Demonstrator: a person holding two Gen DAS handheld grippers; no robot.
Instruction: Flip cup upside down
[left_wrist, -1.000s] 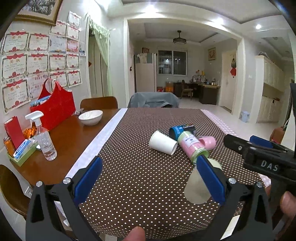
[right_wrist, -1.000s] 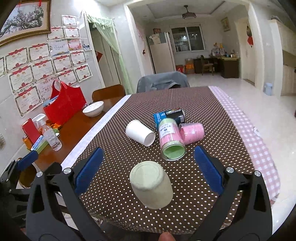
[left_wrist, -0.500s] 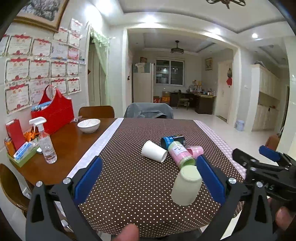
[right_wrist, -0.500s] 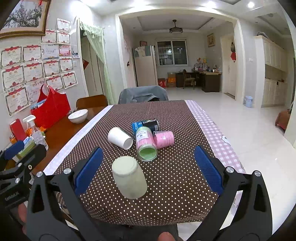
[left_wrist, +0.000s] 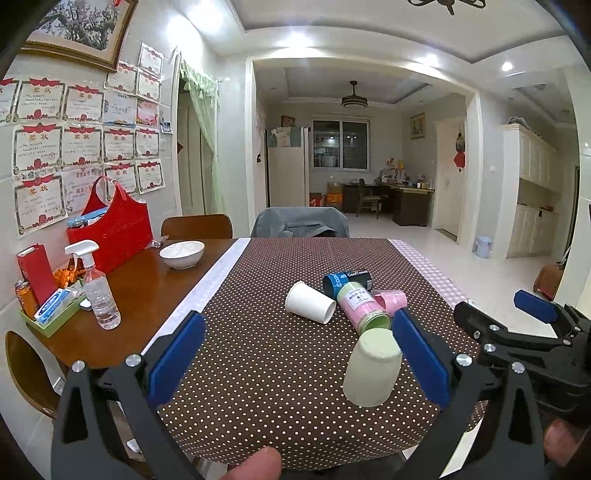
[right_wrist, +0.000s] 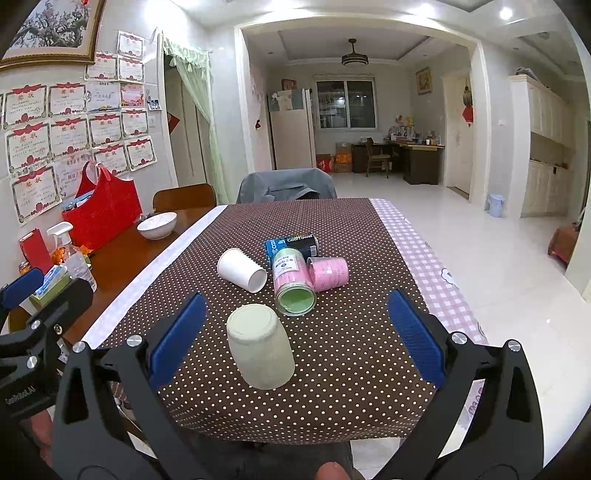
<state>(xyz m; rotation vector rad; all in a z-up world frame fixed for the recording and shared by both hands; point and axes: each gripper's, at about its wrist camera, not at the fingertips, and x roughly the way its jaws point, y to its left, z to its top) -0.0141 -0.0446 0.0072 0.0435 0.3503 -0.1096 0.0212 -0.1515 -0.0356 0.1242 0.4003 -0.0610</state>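
A pale green cup (left_wrist: 372, 367) stands upside down, base up, on the dotted brown tablecloth (left_wrist: 266, 369) near the table's front edge; it also shows in the right wrist view (right_wrist: 260, 350). My left gripper (left_wrist: 295, 360) is open and empty, held back from the cup, which sits just inside its right finger. My right gripper (right_wrist: 293, 338) is open and empty, behind the cup, which sits closer to its left finger. The right gripper also shows at the right of the left wrist view (left_wrist: 524, 332).
A white paper cup (left_wrist: 310, 302) lies on its side mid-table, beside a pink-and-green canister (left_wrist: 364, 306), a blue can (left_wrist: 345, 282) and a pink roll (left_wrist: 391, 300). On the bare wood at left are a bowl (left_wrist: 182, 254), spray bottle (left_wrist: 98, 291) and red bag (left_wrist: 110, 232).
Both grippers have pulled back and up from the table; the green cup looks smaller and farther off. It stands upside down in the same spot. Both stay open.
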